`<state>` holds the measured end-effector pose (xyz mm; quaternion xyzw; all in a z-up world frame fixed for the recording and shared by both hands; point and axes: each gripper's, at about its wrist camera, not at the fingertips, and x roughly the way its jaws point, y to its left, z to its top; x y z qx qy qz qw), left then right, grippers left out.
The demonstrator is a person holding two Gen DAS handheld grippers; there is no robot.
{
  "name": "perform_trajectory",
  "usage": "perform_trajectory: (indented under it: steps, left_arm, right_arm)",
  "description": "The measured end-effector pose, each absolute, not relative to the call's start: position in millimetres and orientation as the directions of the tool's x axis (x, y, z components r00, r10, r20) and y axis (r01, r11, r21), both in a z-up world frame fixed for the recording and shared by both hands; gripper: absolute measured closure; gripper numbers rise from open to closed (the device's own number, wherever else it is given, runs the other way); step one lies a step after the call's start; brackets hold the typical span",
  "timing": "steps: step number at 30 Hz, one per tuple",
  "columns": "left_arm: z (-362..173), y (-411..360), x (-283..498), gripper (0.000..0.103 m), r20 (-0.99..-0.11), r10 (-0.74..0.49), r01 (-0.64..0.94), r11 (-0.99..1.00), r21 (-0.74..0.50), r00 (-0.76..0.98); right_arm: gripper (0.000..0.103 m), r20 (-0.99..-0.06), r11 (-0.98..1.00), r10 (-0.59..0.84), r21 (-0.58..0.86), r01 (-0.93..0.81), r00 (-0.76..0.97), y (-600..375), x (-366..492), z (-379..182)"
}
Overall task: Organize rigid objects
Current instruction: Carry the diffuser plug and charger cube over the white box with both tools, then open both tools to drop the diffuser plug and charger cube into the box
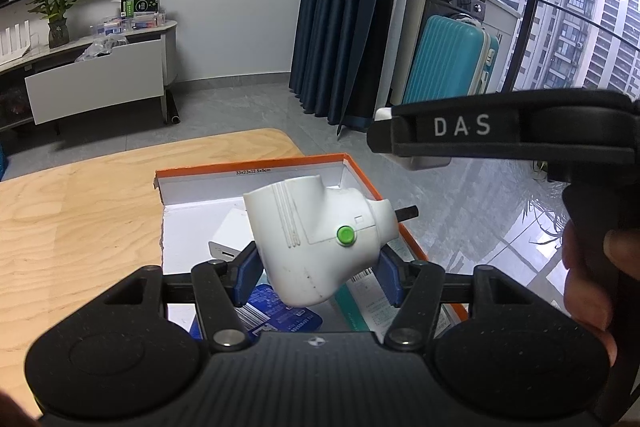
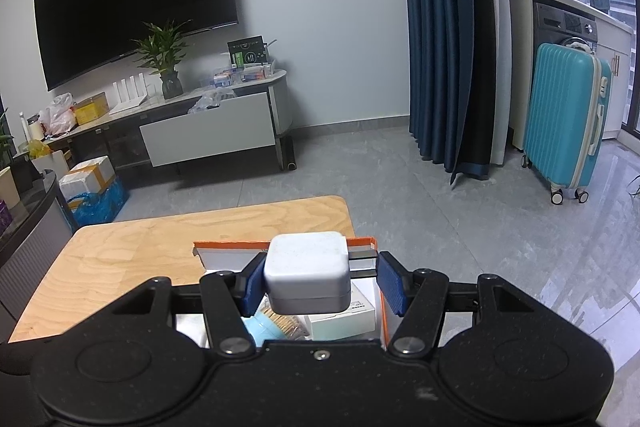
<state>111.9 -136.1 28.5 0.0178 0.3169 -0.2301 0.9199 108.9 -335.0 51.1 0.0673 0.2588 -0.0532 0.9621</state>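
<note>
On the wooden table point(image 1: 80, 211) sits an orange-rimmed box point(image 1: 256, 165) already holding small cartons. Above it, the left claw point(image 1: 316, 267) grips a white plug adapter point(image 1: 316, 239), long axis slanting up-right, its dark prong aimed right. The right claw point(image 2: 320, 277) pinches a white charger point(image 2: 306, 273), prongs pointing right. Risk: either piece could twist loose, since both grips look off-centre.
</note>
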Motion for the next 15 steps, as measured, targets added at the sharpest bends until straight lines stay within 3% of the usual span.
perform_trajectory:
  steps: [15]
  left_arm:
    - [22.8, -137.6, 116.0, 0.043, -0.603, -0.420, 0.445, 0.888, -0.118, 0.678]
  right_arm:
    - [0.033, -0.554, 0.985, -0.058, 0.102, 0.136, 0.831, -338.1, 133.2, 35.1]
